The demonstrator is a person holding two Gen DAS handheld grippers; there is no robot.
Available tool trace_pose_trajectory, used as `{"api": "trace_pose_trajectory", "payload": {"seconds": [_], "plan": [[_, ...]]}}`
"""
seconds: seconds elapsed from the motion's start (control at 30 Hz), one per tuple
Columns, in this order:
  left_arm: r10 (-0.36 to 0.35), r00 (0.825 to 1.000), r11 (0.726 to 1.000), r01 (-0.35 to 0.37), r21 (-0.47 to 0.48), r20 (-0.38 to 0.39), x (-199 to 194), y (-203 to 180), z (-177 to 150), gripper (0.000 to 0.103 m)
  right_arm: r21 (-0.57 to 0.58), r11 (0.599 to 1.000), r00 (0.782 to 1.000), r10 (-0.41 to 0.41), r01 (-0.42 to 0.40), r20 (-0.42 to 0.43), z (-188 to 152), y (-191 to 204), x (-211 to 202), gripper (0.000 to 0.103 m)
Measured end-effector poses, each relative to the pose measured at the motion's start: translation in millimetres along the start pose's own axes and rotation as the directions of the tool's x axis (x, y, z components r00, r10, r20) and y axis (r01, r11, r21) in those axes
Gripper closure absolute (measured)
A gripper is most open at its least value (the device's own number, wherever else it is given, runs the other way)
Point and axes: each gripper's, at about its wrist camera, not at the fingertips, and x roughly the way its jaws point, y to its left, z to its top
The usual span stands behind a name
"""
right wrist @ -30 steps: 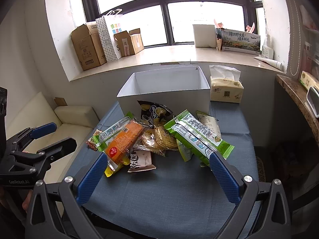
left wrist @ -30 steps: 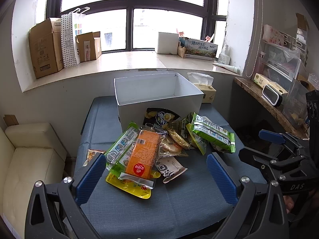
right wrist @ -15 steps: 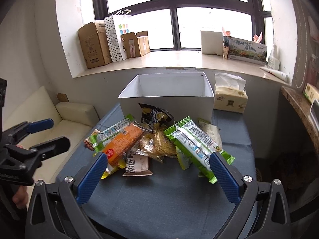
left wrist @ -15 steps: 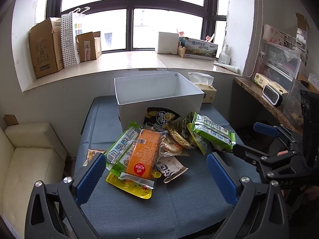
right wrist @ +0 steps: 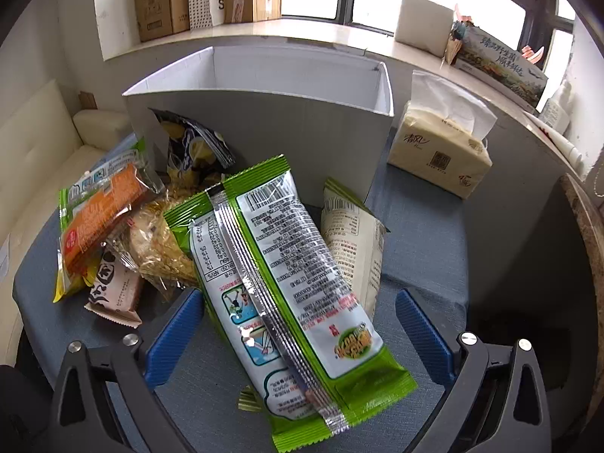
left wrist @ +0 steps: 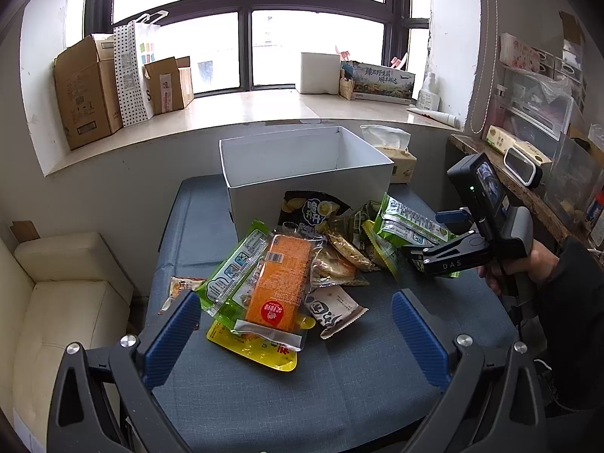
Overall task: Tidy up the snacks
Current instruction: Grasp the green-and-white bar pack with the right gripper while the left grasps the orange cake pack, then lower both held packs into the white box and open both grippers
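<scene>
Green-and-white snack pack [right wrist: 287, 283] with silver seam strip; orange packet [left wrist: 279, 279], red round logo; yellow pouch [left wrist: 260, 351]; black chip bag [left wrist: 307, 211]; white box [left wrist: 309, 188]; blue-grey cloth tabletop [left wrist: 302, 396]; polka-dot paper bag [left wrist: 130, 75].

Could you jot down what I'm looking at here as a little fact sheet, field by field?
Setting: blue table under a window
Container: white box, open-topped; no snacks visible inside
Snacks: loose pile in front of the box, including orange packet and green-and-white packet
Right gripper: open, its fingers either side of the green-and-white packet
Left gripper: open, holding nothing, short of the pile
Beside the box: tissue pack
Progress: sorting not yet begun, by the look of it
</scene>
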Motion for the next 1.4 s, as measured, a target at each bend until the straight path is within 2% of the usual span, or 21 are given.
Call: {"api": "trace_pose_trajectory", "payload": {"seconds": [0.07, 0.1, 0.13, 0.3, 0.47, 0.6, 0.87, 0.97, 1.03, 1.1, 1.2, 1.23, 1.27, 1.33, 1.37, 1.4], "plan": [[-0.004, 1.0, 1.0, 0.004, 0.003, -0.002, 1, 0, -1, 0.0, -0.039, 0.999, 0.999, 0.016, -0.017, -0.028, 1, 2, 9, 0.003], [0.001, 1.0, 1.0, -0.001, 0.005, -0.003, 1, -1, -1, 0.0, -0.051, 0.998, 0.999, 0.02, -0.022, -0.038, 1, 3, 13, 0.016], [0.005, 1.0, 1.0, -0.005, 0.008, -0.004, 1, -1, -1, 0.0, -0.047, 0.998, 0.998, 0.038, -0.041, -0.058, 1, 2, 17, 0.024], [0.008, 1.0, 1.0, -0.008, -0.005, -0.014, 6, 4, -2, 0.0, -0.014, 0.993, 0.991, 0.119, -0.12, -0.056, -3, 0, 13, 0.028], [0.016, 1.0, 1.0, -0.016, 0.009, -0.027, 21, 8, -5, 0.0, 0.001, 0.993, 0.993, 0.116, -0.116, 0.002, -4, 4, -14, 0.029], [0.02, 0.997, 0.999, -0.017, 0.035, -0.068, 53, 14, -7, 0.0, 0.037, 0.99, 0.986, 0.135, -0.139, 0.099, -8, 9, -51, 0.029], [0.015, 0.982, 0.996, 0.001, 0.085, -0.187, 136, 26, -8, 0.0, 0.091, 0.974, 0.944, 0.174, -0.206, 0.28, -22, 33, -122, 0.029], [0.047, 0.974, 0.994, -0.025, 0.103, -0.223, 165, 29, -7, 0.0, 0.083, 0.969, 0.925, 0.195, -0.233, 0.325, -26, 42, -139, 0.029], [0.038, 0.966, 0.994, -0.011, 0.105, -0.255, 182, 31, -8, 0.0, 0.077, 0.967, 0.918, 0.204, -0.243, 0.34, -28, 47, -145, 0.029], [0.02, 0.968, 0.993, 0.009, 0.117, -0.249, 187, 30, -8, 0.0, 0.083, 0.964, 0.914, 0.209, -0.252, 0.348, -31, 48, -148, 0.029], [0.034, 0.972, 0.99, 0.0, 0.144, -0.233, 188, 24, -6, 0.0, 0.098, 0.957, 0.913, 0.224, -0.272, 0.339, -34, 46, -144, 0.029], [0.045, 0.972, 0.988, -0.009, 0.156, -0.23, 188, 21, -6, 0.002, 0.1, 0.958, 0.914, 0.222, -0.27, 0.339, -35, 46, -143, 0.029], [0.045, 0.973, 0.986, -0.007, 0.166, -0.228, 187, 18, -7, 0.017, 0.104, 0.956, 0.914, 0.225, -0.274, 0.337, -37, 47, -143, 0.029], [0.064, 0.978, 0.983, -0.028, 0.183, -0.198, 179, 14, -7, 0.036, 0.107, 0.954, 0.912, 0.229, -0.28, 0.34, -38, 47, -142, 0.029], [0.047, 0.978, 0.984, -0.01, 0.177, -0.203, 174, 13, -7, 0.045, 0.106, 0.955, 0.913, 0.226, -0.276, 0.34, -40, 47, -141, 0.029], [0.038, 0.979, 0.985, -0.003, 0.175, -0.201, 171, 13, -7, 0.046, 0.109, 0.954, 0.913, 0.228, -0.279, 0.338, -41, 47, -140, 0.029]]}}
